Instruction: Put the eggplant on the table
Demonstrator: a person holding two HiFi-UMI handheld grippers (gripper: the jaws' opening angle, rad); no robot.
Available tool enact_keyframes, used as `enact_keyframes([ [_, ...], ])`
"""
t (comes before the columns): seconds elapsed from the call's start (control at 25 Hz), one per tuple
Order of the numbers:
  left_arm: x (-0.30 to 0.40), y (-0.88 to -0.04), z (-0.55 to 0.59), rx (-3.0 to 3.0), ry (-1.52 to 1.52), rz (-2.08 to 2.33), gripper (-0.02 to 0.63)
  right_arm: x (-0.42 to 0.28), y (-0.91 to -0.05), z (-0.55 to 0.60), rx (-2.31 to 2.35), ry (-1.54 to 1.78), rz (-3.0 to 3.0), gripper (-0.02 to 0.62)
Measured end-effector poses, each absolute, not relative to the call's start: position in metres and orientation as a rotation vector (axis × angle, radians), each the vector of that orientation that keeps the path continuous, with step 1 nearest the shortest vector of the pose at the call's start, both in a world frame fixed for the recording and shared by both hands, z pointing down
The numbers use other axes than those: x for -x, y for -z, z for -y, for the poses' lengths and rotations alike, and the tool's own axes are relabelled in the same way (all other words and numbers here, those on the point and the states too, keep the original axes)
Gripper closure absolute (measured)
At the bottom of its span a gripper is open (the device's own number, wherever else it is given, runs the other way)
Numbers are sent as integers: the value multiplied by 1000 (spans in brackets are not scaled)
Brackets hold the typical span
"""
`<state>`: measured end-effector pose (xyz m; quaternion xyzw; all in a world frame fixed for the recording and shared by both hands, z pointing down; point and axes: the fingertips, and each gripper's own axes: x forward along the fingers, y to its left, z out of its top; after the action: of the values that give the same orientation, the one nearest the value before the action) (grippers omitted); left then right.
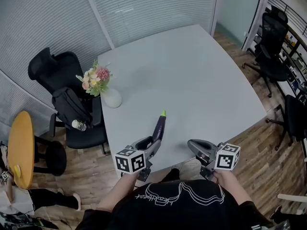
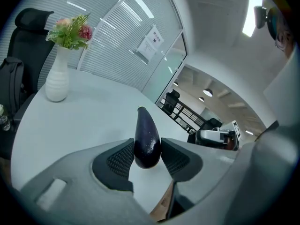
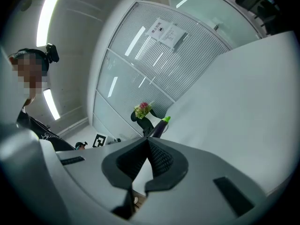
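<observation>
A dark purple eggplant (image 1: 159, 126) with a green stem end is clamped between the pads of my left gripper (image 1: 153, 143), its stem pointing away over the pale grey table (image 1: 192, 71). In the left gripper view both ribbed pads press on the eggplant's (image 2: 147, 139) thick end, so the left gripper (image 2: 147, 156) is shut on it. I cannot tell whether it touches the tabletop. My right gripper (image 1: 193, 145) hovers at the table's near edge, to the right; its pads meet with nothing between them (image 3: 149, 143). From there the eggplant (image 3: 158, 128) shows just beyond.
A white vase of flowers (image 1: 111, 98) stands near the table's left edge. A black chair carrying a backpack (image 1: 72, 104) sits left of the table, with a yellow round table (image 1: 20, 147) further left. Black office chairs (image 1: 273, 42) stand at the far right.
</observation>
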<state>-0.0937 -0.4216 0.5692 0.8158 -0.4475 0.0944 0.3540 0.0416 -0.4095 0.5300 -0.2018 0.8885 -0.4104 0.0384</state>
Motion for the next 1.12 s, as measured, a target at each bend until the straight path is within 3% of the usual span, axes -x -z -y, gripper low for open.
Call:
enact_keyframes([
  [0.52,109,-648,419,-2004,-372,1155,419,-40,-557,408,668,1349,-2712,588],
  [1.12,121,-682,416,-1997,-471,1211,419,-34,-579,391,684,1446,-2686,587],
])
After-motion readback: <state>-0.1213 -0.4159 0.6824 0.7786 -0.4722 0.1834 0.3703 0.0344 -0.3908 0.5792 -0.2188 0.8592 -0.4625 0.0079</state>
